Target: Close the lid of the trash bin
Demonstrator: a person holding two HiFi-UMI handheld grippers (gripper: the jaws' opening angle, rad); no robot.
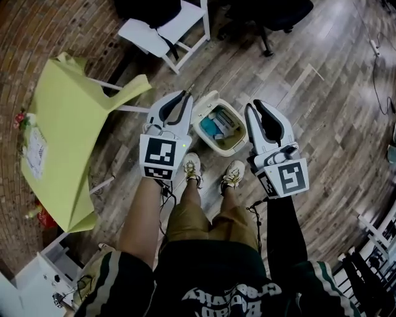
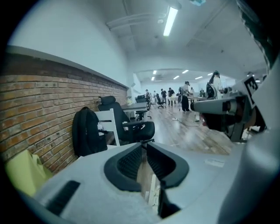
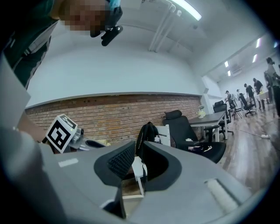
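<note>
Step in hand: approach, lid not shut yet. Trash bin [image 1: 197, 124] is on the floor just past my shoes [image 1: 192, 167], between my two tools, mouth open w/ rubbish showing. Lid [image 1: 207, 100] looks tipped back at the far-left edge, tho hard to tell. Left gripper [image 1: 185, 94] & right gripper [image 1: 253, 105] are both empty, jaws only a slit apart. Next, I reckon: go lower, get a tip behind the lid, push it over. Yellow table [image 1: 68, 124] is near on my left, white chair [image 1: 164, 31] & office chair [image 1: 266, 15] beyond. Nothing blocks the bin.
</note>
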